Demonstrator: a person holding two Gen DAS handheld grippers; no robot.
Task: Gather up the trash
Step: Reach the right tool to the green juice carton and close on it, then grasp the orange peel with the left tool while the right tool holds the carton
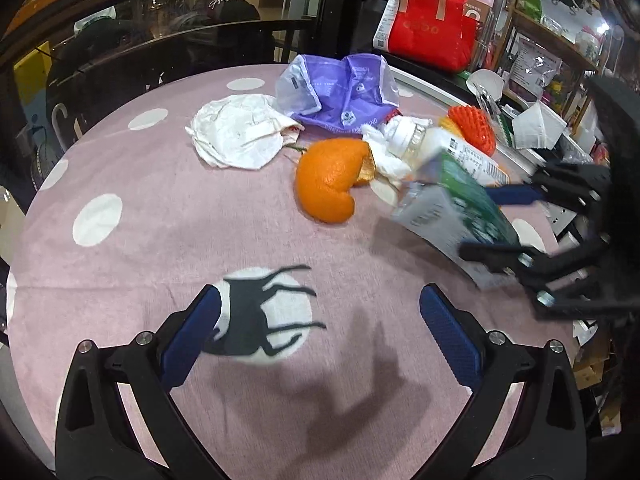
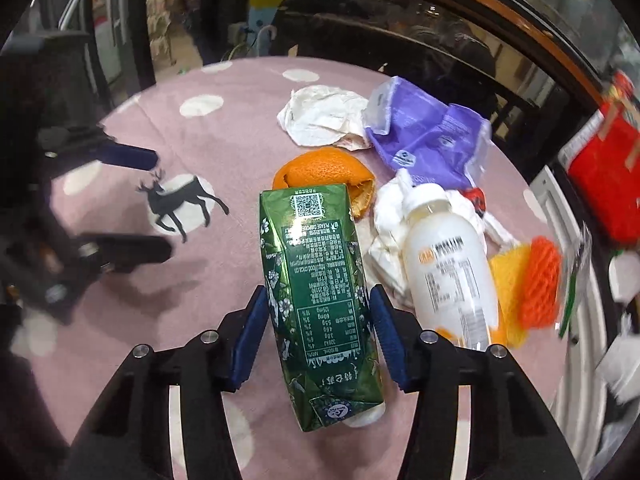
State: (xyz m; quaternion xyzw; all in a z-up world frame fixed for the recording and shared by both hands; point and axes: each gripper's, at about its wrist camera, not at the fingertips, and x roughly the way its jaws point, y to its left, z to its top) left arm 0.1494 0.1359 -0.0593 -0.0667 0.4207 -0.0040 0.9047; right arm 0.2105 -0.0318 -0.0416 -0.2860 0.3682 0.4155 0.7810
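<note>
A green drink carton sits between the blue pads of my right gripper, which is shut on its sides; in the left wrist view the carton hangs tilted above the cloth in that gripper. Behind it lie an orange peel, a white bottle on crumpled tissue, an orange foam net, a purple plastic bag and a crumpled white wrapper. My left gripper stands open over the deer print, holding nothing.
A pink spotted tablecloth covers the round table. A red bag and cluttered shelves stand at the back right. Dark glass with an orange frame runs behind the table. White objects crowd the right edge.
</note>
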